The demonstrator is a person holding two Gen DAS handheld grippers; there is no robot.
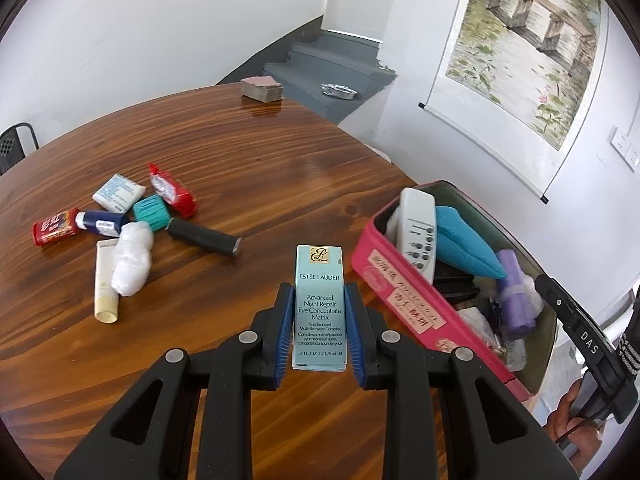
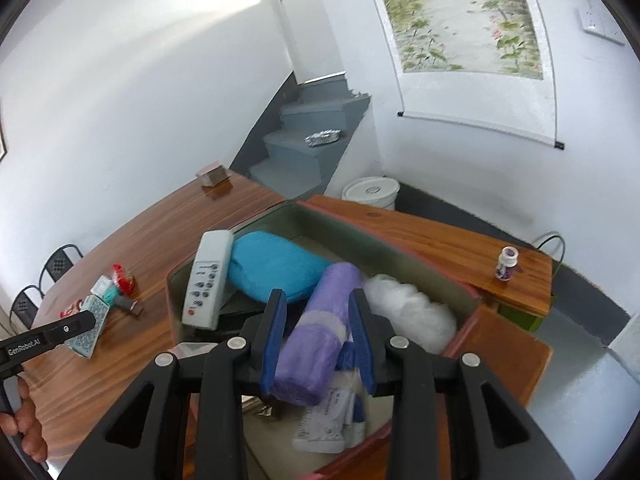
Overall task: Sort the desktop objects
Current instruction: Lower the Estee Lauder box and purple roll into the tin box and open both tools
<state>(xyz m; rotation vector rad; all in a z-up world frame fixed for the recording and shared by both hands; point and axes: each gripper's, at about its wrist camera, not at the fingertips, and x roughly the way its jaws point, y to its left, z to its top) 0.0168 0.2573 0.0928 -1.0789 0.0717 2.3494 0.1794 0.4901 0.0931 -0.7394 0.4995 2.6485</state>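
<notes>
Wooden table (image 1: pixel 280 152) holds unsorted clutter at left while the left gripper (image 1: pixel 319 300) clamps a teal carton (image 1: pixel 319 304), presumably bound for the pink tin (image 1: pixel 404 300) at right, where the right gripper (image 2: pixel 316 320) straddles a purple roll (image 2: pixel 316 332), grip unclear.

"ESTĒE LAUDER" on teal box (image 1: pixel 319 304) (Advanced Night Repair), "GenRobot.AI" on left gripper (image 2: pixel 86 322)

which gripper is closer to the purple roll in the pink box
Right. The right gripper is over the pink box with its fingers on either side of the purple roll. The left gripper is beside the box, over the table, holding a teal carton.
</notes>
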